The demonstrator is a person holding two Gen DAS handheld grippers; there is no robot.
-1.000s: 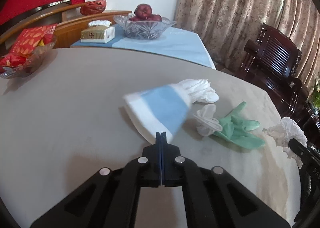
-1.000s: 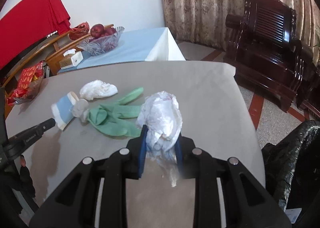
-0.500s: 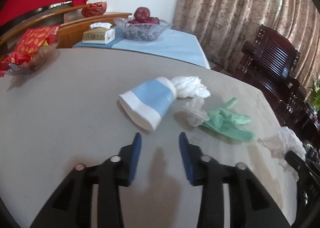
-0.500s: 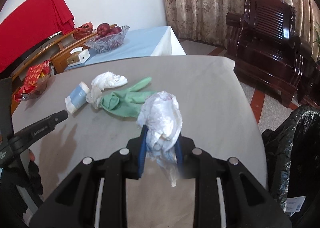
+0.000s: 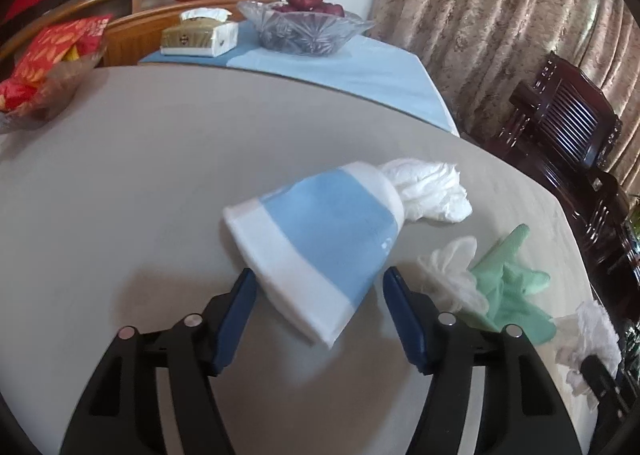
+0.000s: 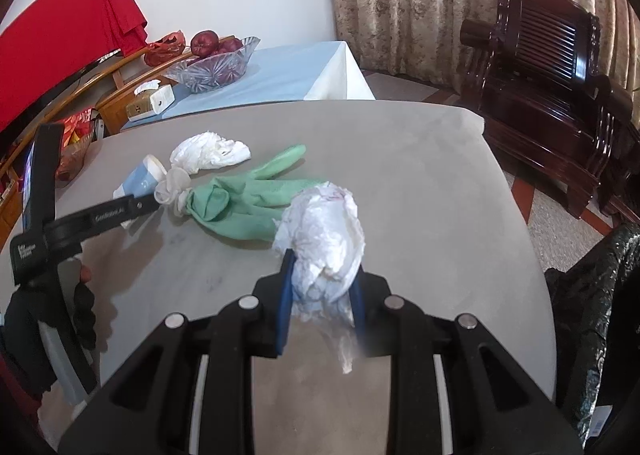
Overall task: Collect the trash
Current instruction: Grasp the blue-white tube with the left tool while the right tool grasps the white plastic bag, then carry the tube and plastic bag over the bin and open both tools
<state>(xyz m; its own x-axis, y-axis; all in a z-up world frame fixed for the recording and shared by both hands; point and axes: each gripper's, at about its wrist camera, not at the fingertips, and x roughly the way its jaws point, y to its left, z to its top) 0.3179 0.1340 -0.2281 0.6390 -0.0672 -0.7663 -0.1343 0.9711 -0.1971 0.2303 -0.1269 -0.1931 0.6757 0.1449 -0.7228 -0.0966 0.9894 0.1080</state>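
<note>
My right hand-held gripper clenches a crumpled white paper wad above the grey surface. My left hand-held gripper is opening around a blue-and-white paper cup lying on its side, pads not touching. Beyond lie a green glove and white tissue.

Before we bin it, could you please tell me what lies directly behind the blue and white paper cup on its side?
A crumpled white tissue lies at the base of the blue and white paper cup. The cup hides part of the tissue.
</note>
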